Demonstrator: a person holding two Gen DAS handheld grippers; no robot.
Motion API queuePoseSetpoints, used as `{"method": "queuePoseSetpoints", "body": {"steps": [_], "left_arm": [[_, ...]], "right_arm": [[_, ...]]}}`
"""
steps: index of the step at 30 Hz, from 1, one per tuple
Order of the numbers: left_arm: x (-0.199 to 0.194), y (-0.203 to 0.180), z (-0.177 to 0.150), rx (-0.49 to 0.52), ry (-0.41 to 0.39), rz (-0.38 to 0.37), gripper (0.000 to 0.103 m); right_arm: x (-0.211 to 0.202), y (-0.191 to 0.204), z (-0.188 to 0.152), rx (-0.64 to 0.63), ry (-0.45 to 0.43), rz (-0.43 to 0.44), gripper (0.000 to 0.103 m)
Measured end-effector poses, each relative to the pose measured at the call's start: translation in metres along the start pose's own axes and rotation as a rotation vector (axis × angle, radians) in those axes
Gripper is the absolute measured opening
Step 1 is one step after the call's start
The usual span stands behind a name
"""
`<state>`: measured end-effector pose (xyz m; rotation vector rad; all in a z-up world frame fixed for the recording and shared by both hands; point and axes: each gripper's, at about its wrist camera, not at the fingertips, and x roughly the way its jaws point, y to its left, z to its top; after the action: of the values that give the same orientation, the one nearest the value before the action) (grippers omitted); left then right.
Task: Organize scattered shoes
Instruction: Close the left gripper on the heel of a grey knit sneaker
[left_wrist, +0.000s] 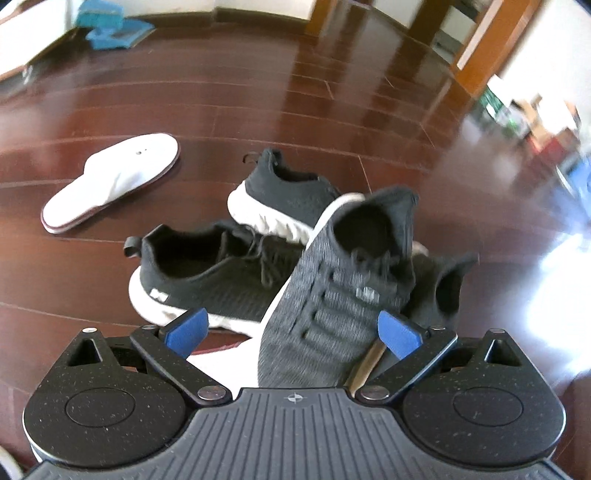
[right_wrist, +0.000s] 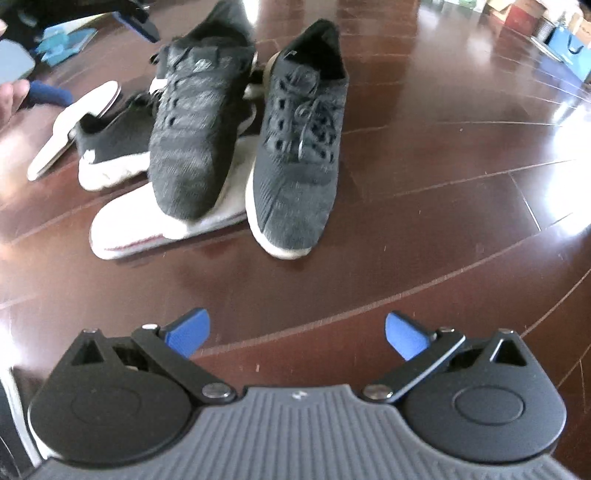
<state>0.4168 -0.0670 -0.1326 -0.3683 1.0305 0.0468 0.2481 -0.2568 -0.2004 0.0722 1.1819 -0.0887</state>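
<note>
Right now my left tongs (left_wrist: 291, 330) stand wide apart around the toe of a grey knit sneaker (left_wrist: 332, 295), which is tilted with its toe toward me and its heel raised away; I cannot tell whether either pad touches it. My right tongs (right_wrist: 297, 334) are spread wide too, hovering low over bare wooden floor (right_wrist: 424, 258) and holding nothing.

From the right wrist view, that tilted sneaker rests toe-down on a white slipper (right_wrist: 147, 225). Just beside it its grey mate (right_wrist: 299, 155) sits flat, long axis toward my camera, toe nearest. Open floor lies to the right and in front of the pile.

Beyond, in the left view, two black sneakers (left_wrist: 207, 277) with white soles lie crosswise, and another white slipper (left_wrist: 110, 181) lies apart at the left.
</note>
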Motion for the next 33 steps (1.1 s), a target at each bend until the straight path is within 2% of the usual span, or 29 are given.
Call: {"method": "queuePoseSetpoints", "body": {"steps": [4,9,13,19,23,26,28,29,30,31,32,33], "left_arm": [[0.017,0.006,0.012,-0.109,0.003,-0.025,0.1],[0.037,0.008,0.013,-0.17,0.0,0.022,0.1],[0.047,0.011,0.014,-0.214,-0.02,0.024,0.1],[0.055,0.008,0.018,-0.24,-0.06,-0.009,0.101],[0.068,0.003,0.018,-0.225,-0.049,-0.004,0.101],[0.08,0.004,0.013,-0.199,-0.02,0.039,0.1],[0.083,0.01,0.008,-0.224,-0.01,0.02,0.099],[0.084,0.012,0.007,-0.23,-0.005,0.008,0.097],[0.085,0.012,0.007,-0.228,-0.001,-0.003,0.086],[0.085,0.011,0.007,-0.213,0.004,-0.026,0.07],[0.083,0.008,0.009,-0.186,0.004,-0.056,0.063],[0.081,0.006,0.01,-0.174,0.003,-0.069,0.05]], "right_arm": [[0.011,-0.001,0.011,0.002,-0.03,0.024,0.103],[0.028,0.0,0.027,0.031,-0.046,0.028,0.103],[0.034,0.002,0.04,0.036,-0.077,0.022,0.103],[0.042,0.004,0.044,0.049,-0.078,0.038,0.103],[0.047,0.004,0.049,0.048,-0.072,0.028,0.103],[0.047,0.004,0.052,0.038,-0.072,0.025,0.103],[0.047,0.004,0.053,0.031,-0.071,0.022,0.103],[0.047,0.004,0.054,0.027,-0.071,0.019,0.103],[0.048,0.003,0.054,0.026,-0.07,0.017,0.103],[0.048,0.003,0.054,0.027,-0.067,0.015,0.103],[0.049,0.003,0.053,0.031,-0.063,0.014,0.103],[0.05,0.002,0.052,0.038,-0.058,0.013,0.103]]}}
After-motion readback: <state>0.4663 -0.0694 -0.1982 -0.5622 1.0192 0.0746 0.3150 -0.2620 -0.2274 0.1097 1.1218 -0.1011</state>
